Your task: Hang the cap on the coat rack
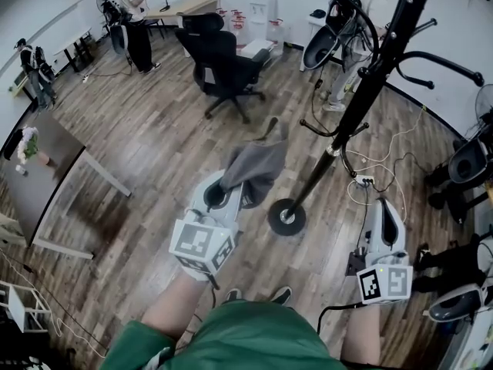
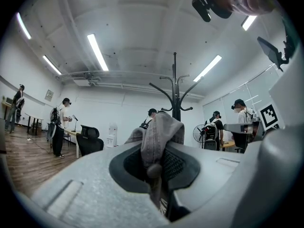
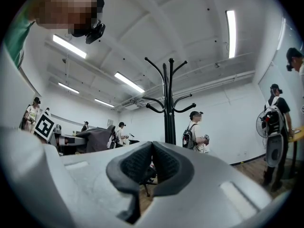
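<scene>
Right, head view: we're mid-carry. The left gripper (image 1: 225, 185) is clamped on the grey cap (image 1: 258, 164) and held out level, near the rack (image 1: 362, 91). The right gripper (image 1: 383, 206) sits on the other side of the rack's base (image 1: 286, 216), idle.

Left gripper view: cap fabric is pinched between the jaws, rack dead ahead, hooks (image 2: 164, 90) above the cap.

Right gripper view: jaws together with nothing between them, tipped slightly up towards the rack.

Next, we reckon: raise the cap and drop it over a hook.
</scene>
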Tool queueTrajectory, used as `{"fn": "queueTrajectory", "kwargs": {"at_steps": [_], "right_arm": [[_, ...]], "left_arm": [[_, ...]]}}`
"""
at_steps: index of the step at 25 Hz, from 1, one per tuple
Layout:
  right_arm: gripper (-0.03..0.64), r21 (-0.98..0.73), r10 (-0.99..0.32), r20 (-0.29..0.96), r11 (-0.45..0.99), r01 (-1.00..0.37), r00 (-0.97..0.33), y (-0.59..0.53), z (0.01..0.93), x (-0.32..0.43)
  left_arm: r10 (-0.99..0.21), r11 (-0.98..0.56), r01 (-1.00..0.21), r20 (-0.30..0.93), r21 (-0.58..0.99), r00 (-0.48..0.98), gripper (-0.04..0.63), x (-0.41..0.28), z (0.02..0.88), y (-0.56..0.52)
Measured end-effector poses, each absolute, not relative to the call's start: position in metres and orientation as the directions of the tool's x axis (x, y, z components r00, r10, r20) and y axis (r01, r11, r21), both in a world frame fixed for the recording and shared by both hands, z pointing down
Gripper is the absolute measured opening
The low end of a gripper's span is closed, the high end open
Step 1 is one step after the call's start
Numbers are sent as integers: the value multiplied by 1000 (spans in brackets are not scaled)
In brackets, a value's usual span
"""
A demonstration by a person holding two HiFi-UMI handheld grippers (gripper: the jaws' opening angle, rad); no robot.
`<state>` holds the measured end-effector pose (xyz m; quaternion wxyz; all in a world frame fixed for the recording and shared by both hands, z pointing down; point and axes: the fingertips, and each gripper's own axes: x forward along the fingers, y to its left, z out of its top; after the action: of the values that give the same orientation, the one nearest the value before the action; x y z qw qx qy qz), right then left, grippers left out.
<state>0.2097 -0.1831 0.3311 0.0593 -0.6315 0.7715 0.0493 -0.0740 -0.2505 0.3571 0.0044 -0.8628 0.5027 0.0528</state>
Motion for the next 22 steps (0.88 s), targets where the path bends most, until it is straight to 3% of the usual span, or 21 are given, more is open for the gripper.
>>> {"fn": "queueTrajectory", "kwargs": {"at_steps": [22], "right_arm": [[3,6,-968,-150,205,-979,-203,-186,333,212]], "left_arm": [[-869,-491,-870,-92,50,486,37,-71,361,-253]]}}
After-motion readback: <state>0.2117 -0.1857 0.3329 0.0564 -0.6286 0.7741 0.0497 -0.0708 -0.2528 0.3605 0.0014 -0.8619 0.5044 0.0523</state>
